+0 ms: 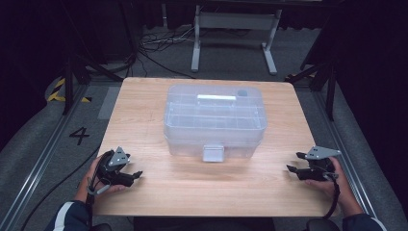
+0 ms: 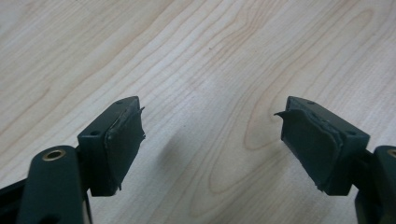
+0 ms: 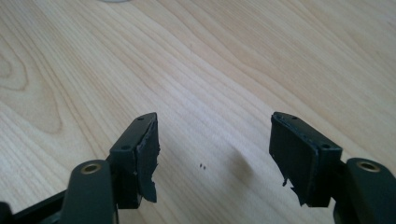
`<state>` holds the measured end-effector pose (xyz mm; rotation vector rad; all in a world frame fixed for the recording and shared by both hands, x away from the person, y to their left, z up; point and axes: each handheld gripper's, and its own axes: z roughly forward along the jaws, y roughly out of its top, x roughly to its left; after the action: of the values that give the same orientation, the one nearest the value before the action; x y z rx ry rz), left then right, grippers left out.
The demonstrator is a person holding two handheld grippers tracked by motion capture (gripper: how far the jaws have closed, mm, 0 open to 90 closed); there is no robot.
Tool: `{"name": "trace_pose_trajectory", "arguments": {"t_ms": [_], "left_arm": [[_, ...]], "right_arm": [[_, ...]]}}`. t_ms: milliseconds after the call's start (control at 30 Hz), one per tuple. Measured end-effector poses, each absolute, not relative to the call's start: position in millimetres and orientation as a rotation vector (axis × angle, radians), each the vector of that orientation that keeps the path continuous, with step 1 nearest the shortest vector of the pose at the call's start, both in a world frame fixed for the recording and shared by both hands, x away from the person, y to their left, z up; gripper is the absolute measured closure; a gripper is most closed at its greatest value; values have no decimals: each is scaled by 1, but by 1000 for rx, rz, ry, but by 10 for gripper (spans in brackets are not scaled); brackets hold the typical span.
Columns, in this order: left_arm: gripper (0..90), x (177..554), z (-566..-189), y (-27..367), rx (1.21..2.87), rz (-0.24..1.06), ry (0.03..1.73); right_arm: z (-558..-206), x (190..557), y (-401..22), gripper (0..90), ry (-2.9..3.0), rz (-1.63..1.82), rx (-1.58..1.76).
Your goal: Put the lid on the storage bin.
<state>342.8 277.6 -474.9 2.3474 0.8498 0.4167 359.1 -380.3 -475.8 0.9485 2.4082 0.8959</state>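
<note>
- Clear plastic storage box (image 1: 214,120) sits in the middle of the wooden table (image 1: 144,115), a little toward the far edge, lid on and handle (image 1: 216,97) lying flat on top.
- Its front latch (image 1: 213,153) faces the person and hangs down over the front wall; from where I stand it looks closed, though I can't be sure it is snapped.
- Left gripper (image 1: 136,175) rests low by the near left edge of the table, well apart from the box, jaws apart with nothing but bare wood between the pads (image 2: 125,140).
- Right gripper (image 1: 294,163) is near the right edge, also well clear of the box, jaws spread wide and empty; its pads (image 3: 148,158) look torn at the edges.
- To my eye no step on the box is under way: both hands are parked to either side of it.
- Next move, I'd guess, calls for bringing one gripper in to the latch, the other steadying the box so it doesn't slide.
</note>
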Motion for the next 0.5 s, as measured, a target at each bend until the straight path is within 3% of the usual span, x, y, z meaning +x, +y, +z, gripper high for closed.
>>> {"name": "trace_pose_trajectory", "arguments": {"t_ms": [500], "left_arm": [[148, 334, -491, 292, 2217, 356, 973]], "right_arm": [[-492, 354, -401, 230, 2339, 1027, 1142]]}}
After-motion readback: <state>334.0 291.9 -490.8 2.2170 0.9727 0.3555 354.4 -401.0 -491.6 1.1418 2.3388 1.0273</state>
